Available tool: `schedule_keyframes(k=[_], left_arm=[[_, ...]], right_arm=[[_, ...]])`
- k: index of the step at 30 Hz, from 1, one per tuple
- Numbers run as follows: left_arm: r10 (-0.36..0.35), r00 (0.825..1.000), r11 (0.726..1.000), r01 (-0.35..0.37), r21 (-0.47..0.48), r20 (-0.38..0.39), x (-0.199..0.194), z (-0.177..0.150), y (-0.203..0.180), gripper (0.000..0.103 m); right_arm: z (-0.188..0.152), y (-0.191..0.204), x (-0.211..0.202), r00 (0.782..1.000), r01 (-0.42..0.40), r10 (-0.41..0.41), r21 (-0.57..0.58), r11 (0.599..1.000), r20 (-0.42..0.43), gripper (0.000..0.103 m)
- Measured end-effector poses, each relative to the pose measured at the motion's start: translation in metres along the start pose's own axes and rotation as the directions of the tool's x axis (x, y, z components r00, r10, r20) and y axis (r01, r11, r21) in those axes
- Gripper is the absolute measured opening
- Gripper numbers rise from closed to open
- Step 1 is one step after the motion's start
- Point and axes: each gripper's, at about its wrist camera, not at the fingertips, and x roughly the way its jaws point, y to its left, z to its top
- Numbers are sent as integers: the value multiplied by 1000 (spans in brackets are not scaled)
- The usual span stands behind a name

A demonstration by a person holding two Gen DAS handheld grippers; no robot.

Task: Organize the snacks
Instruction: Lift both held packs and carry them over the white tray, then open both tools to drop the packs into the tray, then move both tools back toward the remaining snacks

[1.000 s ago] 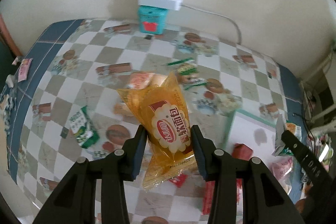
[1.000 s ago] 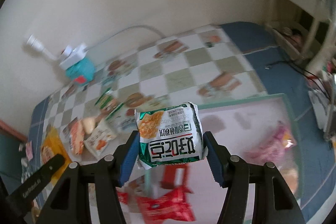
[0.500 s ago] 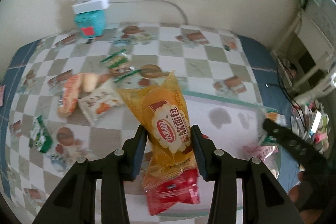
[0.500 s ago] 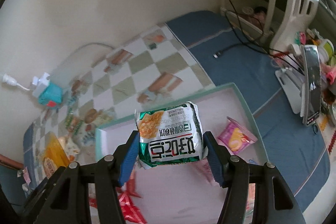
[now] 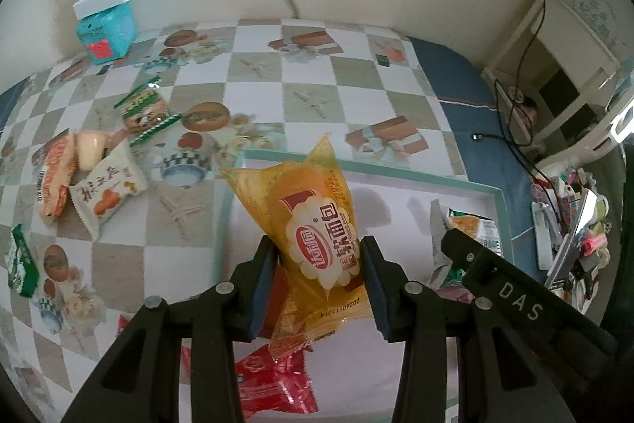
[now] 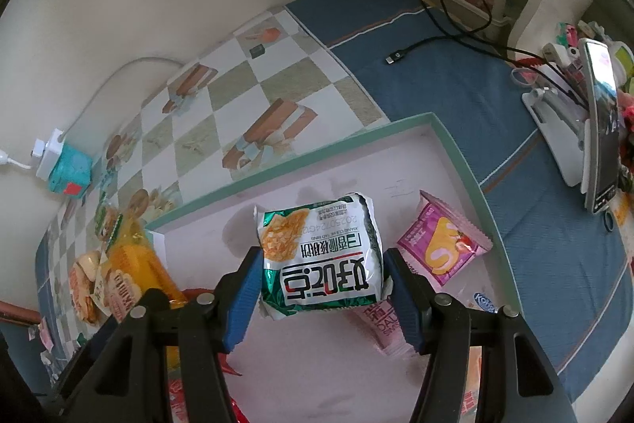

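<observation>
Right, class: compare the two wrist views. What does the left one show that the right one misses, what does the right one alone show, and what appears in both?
Left view only: the white packet lying on the checked cloth, and the small green packet near the left edge.

Right view only: the pink packet inside the tray, and the phone on its stand.

Both: the tray, the teal box by the wall, and the yellow bun held by the left tool.

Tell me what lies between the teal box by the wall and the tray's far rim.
In the left wrist view, only bare checkered tablecloth separates the teal box from the tray's far rim; snack packets lie off leftward.
</observation>
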Motion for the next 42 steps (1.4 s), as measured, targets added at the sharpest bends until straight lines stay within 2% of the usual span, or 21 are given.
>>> schedule_keyframes(k=[2, 6, 10, 11, 14, 17, 18, 19, 21, 30, 42], left_arm=[[-8, 1000, 1000, 8, 1, -3, 0, 0, -2, 45], [-7, 1000, 1000, 7, 2, 0, -3, 1, 0, 61], [-5, 1000, 1000, 5, -16, 0, -10, 3, 8, 63], [2, 1000, 1000, -2, -23, -1, -12, 4, 11, 67], [35, 999, 998, -35, -50, -2, -16, 5, 23, 80], [79, 997, 992, -80, -93, -16, -16, 5, 38, 86], [94, 995, 990, -96, -106, -22, -15, 5, 43, 95], [111, 993, 986, -113, -119, -26, -14, 4, 49, 98], [150, 988, 978, -153, -143, -32, -13, 2, 59, 99], [291, 955, 934, -296, -201, -55, -27, 1, 98, 99], [394, 918, 875, -387, -290, -36, -87, -6, 165, 99]], right_arm=[[1, -2, 0, 1000, -1, 1, 7, 1000, 0, 66], [2, -9, 1, 1000, 2, -2, 44, 999, -14, 66], [2, -12, -1, 1000, 10, -9, 51, 999, -13, 67], [2, -12, -3, 1000, 10, -10, 52, 999, -9, 68], [2, -12, -7, 1000, 27, -27, 50, 998, 2, 76], [1, -11, -8, 999, 39, -39, 44, 998, 3, 83], [1, -10, -9, 999, 40, -40, 42, 998, 5, 89], [0, -9, -9, 999, 43, -44, 38, 998, 9, 96], [-1, -8, -10, 999, 51, -52, 36, 998, 16, 103], [-5, 5, -18, 998, 57, -57, 4, 998, 21, 103], [-29, 52, -58, 997, 28, -22, -84, 996, 74, 103]])
